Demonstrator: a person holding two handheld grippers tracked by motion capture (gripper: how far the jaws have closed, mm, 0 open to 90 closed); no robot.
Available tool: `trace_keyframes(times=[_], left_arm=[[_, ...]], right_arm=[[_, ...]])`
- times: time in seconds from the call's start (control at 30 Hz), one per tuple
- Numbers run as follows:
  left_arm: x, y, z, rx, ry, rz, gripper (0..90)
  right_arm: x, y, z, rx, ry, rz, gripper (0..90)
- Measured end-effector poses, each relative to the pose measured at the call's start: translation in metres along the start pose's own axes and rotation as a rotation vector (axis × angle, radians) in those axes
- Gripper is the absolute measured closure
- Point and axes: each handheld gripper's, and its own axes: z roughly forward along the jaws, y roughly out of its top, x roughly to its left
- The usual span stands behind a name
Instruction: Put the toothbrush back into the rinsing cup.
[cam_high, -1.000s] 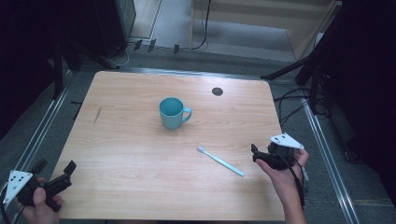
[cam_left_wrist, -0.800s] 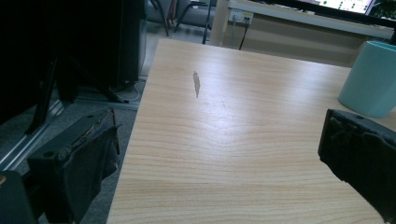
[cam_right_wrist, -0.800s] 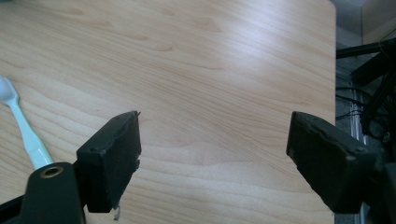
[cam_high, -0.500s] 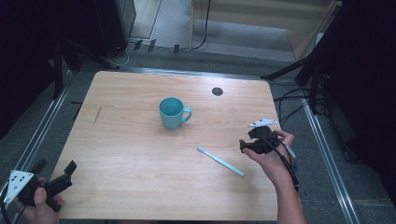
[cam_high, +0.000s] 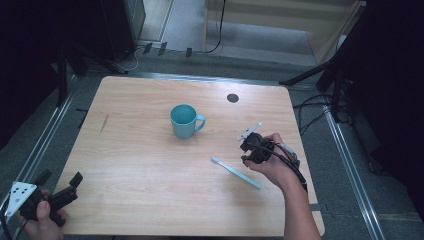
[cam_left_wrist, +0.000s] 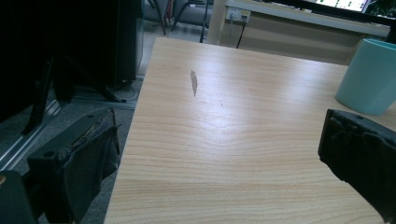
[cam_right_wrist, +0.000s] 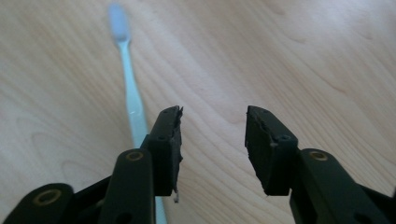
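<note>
High view: my right gripper (cam_high: 248, 151) hovers over the table (cam_high: 130, 170) toward its right edge, just beside the handle of the light blue toothbrush (cam_high: 236, 172), which lies flat between the teal mug (cam_high: 184, 120) at mid-table and the near edge. Right gripper view: I see the jaws parted, nothing between them, the toothbrush passing under one jaw. Left gripper view: my left gripper (cam_left_wrist: 219, 168), at the near left corner, stands wide apart and empty, the mug ahead.

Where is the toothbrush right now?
In the high view the toothbrush lies flat on the table, right of middle, nearer the person than the teal mug, just left of the right gripper.
</note>
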Motion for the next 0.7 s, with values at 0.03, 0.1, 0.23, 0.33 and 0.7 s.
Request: trace_keyframes(times=[0.03,0.1,0.23,0.33,0.7], left_arm=[[0.0,0.0,0.0,-0.001,0.0,-0.002,0.0],[0.0,0.0,0.0,0.0,-0.001,-0.003,0.0],[0.0,0.0,0.0,0.001,-0.002,0.002,0.0],[0.0,0.0,0.0,0.002,-0.005,-0.002,0.0],[0.001,0.0,0.0,-0.001,-0.012,-0.009,0.0]], right_arm=[[0.003,0.002,0.001,0.022,0.009,-0.028,57.4],[0.005,0.003,0.003,0.036,0.009,-0.047,59.0],[0.013,0.006,0.012,0.1,0.079,-0.125,60.0],[0.014,0.006,0.019,0.13,0.132,-0.119,67.2],[0.027,0.015,0.046,0.231,0.201,-0.127,72.1]])
